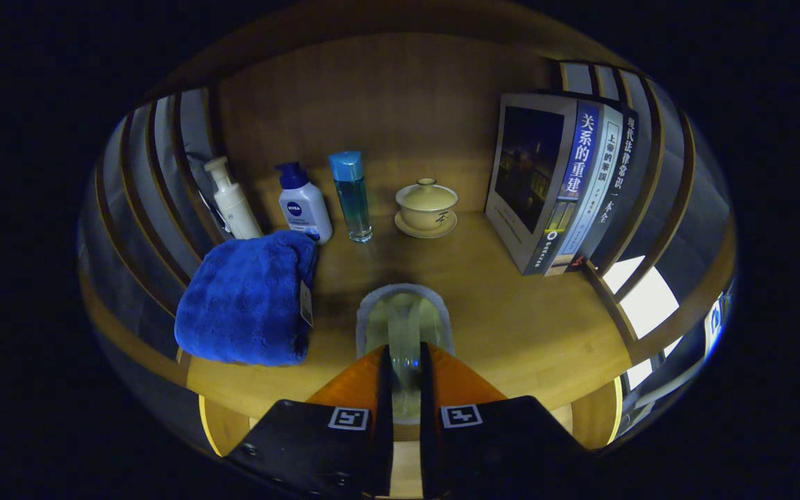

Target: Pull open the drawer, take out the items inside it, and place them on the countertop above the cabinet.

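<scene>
My gripper (405,361) is shut on a clear plastic item (403,319), a pale oval shape with a raised middle ridge that both fingers pinch. The item sits on or just above the wooden countertop (511,312), right ahead of the fingers. A folded blue towel (247,298) with a small tag lies on the countertop just left of the fingers.
Beyond the item, along the wooden back wall, stand a white pump bottle (233,201), a white bottle with a dark blue cap (303,205), a tall blue bottle (353,198) and a lidded cream cup on a saucer (426,208). Several books (560,184) stand at the right.
</scene>
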`<control>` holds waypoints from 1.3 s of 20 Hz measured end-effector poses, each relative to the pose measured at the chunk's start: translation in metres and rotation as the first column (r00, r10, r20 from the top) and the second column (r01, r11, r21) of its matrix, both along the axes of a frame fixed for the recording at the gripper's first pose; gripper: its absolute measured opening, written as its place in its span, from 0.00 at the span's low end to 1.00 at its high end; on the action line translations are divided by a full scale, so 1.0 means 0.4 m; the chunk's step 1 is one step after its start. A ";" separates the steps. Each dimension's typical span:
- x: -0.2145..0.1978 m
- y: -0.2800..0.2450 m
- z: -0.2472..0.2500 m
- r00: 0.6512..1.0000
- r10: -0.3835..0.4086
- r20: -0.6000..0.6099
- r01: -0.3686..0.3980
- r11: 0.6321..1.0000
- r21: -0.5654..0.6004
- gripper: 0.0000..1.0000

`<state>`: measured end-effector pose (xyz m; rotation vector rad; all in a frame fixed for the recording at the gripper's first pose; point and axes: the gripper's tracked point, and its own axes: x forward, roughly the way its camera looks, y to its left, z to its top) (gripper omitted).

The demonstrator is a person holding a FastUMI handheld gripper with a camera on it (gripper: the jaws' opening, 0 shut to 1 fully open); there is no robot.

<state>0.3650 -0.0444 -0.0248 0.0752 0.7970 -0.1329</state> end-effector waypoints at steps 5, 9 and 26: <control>0.005 0.016 -0.029 1.000 0.011 -0.014 -0.010 1.000 0.015 0.35; -0.008 0.024 -0.025 1.000 0.018 -0.018 -0.017 1.000 0.005 0.58; -0.161 0.138 0.183 0.970 0.150 0.191 -0.157 0.987 0.021 0.97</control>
